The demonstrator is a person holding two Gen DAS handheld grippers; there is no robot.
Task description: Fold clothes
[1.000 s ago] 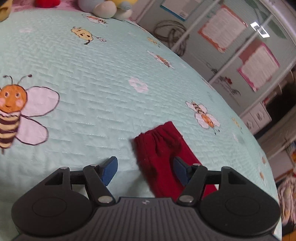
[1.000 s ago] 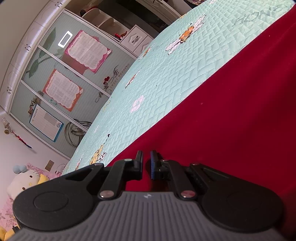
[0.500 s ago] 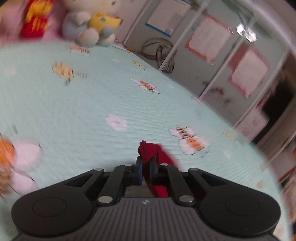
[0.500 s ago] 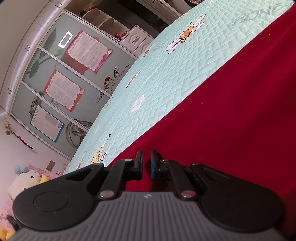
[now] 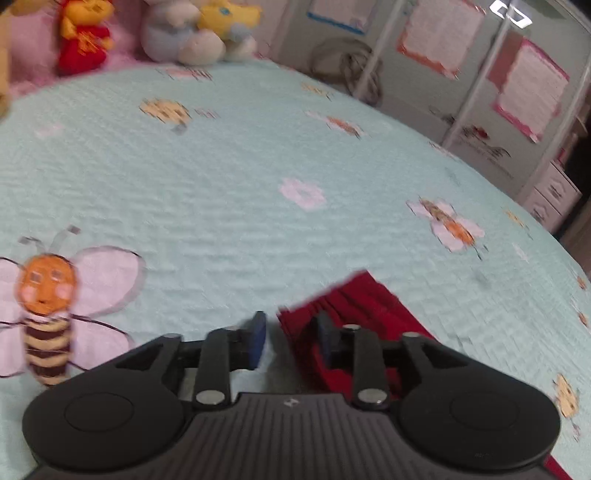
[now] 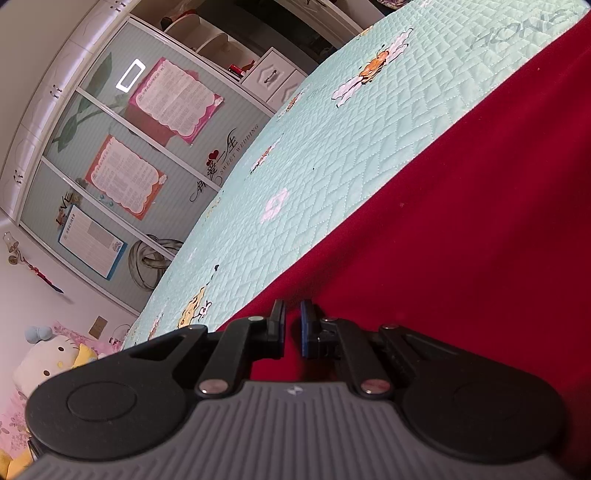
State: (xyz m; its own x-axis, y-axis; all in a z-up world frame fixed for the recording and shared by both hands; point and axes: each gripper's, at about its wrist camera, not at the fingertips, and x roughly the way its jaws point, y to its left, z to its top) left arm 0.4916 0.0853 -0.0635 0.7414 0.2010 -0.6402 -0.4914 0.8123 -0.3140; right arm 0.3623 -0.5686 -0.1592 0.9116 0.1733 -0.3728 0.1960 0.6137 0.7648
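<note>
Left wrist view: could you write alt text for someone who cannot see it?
A handheld left gripper, jaws apart, hovers over the gathered end of a red garment on a mint bedspread printed with bees. Soft toys sit at the far edge.

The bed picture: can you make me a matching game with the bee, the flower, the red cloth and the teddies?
Things:
1. big bee
2. flower
3. red cloth
4. teddies

Places:
A. at the far end of the bed
B. at the left edge of the picture
C. mid-quilt
D. just in front of the gripper

Pairs: 1-B, 2-C, 3-D, 4-A
</note>
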